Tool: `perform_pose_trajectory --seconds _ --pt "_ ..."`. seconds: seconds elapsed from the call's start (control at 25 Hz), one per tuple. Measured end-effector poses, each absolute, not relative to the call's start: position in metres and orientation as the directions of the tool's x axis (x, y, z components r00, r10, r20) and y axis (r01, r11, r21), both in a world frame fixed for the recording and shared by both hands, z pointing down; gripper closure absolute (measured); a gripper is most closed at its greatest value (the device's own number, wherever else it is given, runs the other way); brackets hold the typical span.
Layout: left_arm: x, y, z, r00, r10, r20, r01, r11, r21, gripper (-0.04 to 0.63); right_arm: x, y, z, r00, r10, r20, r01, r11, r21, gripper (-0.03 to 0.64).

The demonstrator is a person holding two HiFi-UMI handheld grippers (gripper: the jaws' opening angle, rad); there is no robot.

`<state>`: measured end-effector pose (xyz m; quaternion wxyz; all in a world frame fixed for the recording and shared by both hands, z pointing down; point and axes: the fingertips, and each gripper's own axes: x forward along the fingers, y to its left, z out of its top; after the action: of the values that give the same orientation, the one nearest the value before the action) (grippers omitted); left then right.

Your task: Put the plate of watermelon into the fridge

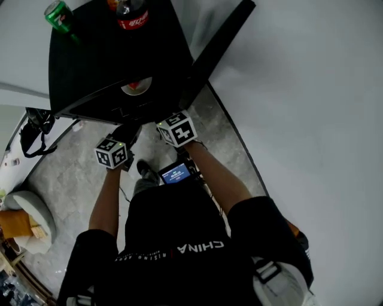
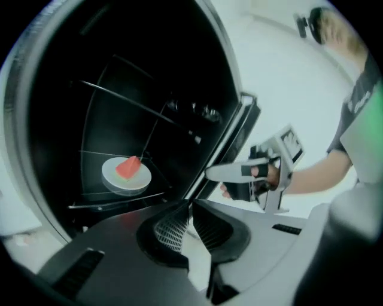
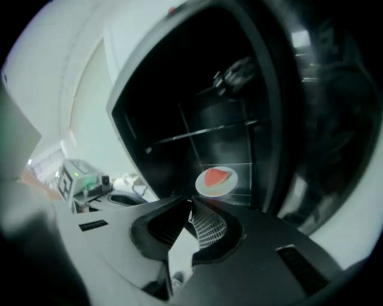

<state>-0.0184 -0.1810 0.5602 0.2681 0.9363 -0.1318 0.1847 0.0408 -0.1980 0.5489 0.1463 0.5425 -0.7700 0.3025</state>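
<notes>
1. Left gripper (image 2: 190,204) hangs in front of the open fridge (image 1: 90,66) with its jaws drawn together at the tips. Nothing sits between them.
2. Right gripper (image 3: 191,204) is just beside it, the nearer of the two to the door (image 1: 222,42). Its jaws are likewise pinched together, and it is empty too.
3. Both point toward the dark inside of the fridge, tilted a little downward. From the left gripper view, the right one shows in the person's hand just off the door's edge.
4. The plate (image 2: 125,178) — white and round — stands inside the fridge on a glass shelf (image 3: 242,186), well apart from both grippers.
5. A red wedge of watermelon (image 2: 127,167) lies on the plate, roughly in its middle.
6. More shelves run across the fridge above that one. A blurred shape shows up there in the right gripper view, too dim for me to tell what it is.
7. On top of the fridge stand a green can (image 1: 58,15), near the left edge, and a dark bottle (image 1: 131,13) with a red label further right.
8. The door stands swung open on the person's right, close to the pale wall (image 1: 311,119).
9. A small lit screen (image 1: 175,175) glows at the person's waist — just below the two marker cubes in the head view.
</notes>
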Motion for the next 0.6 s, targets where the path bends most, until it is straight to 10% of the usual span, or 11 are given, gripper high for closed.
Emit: perform_pose_trajectory --seconds 0.6 --pt "-0.068 -0.169 0.508 0.852 -0.468 0.234 -0.510 -0.646 0.568 0.572 0.077 -0.137 0.510 -0.383 -0.778 0.499 -0.901 0.194 -0.389 0.584"
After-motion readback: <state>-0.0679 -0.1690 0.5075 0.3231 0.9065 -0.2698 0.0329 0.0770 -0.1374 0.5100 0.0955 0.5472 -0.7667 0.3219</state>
